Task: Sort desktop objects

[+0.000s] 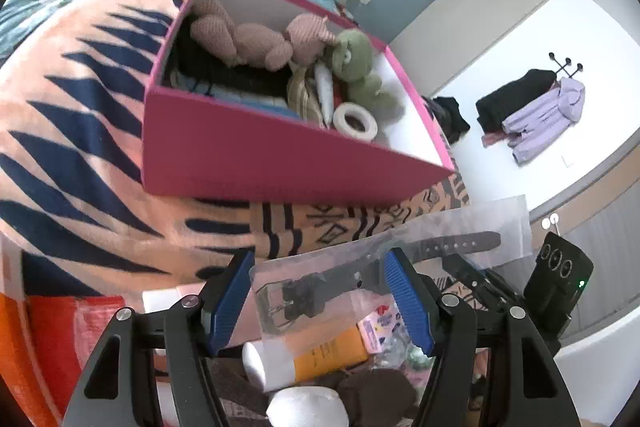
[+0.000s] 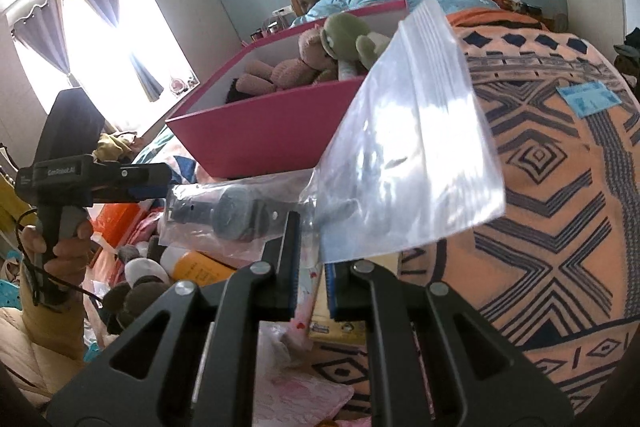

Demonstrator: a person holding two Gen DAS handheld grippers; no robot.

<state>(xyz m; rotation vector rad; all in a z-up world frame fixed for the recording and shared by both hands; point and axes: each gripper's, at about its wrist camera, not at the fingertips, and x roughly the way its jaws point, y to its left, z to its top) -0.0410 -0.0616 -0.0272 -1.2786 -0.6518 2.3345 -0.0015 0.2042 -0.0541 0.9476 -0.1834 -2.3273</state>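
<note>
Belt (image 1: 320,283) sits in a clear bag (image 2: 408,155) clamped by both grippers (image 1: 320,303) (image 2: 312,283); plush toys (image 1: 256,39) fill the pink box (image 1: 260,163)

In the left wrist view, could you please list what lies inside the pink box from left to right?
Pink knitted toy → green plush toy → roll of tape, all inside the pink box.

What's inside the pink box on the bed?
In the pink box: a brown teddy, a green plush toy, a tape roll and folded clothes. Whatever lies underneath them is covered.
</note>
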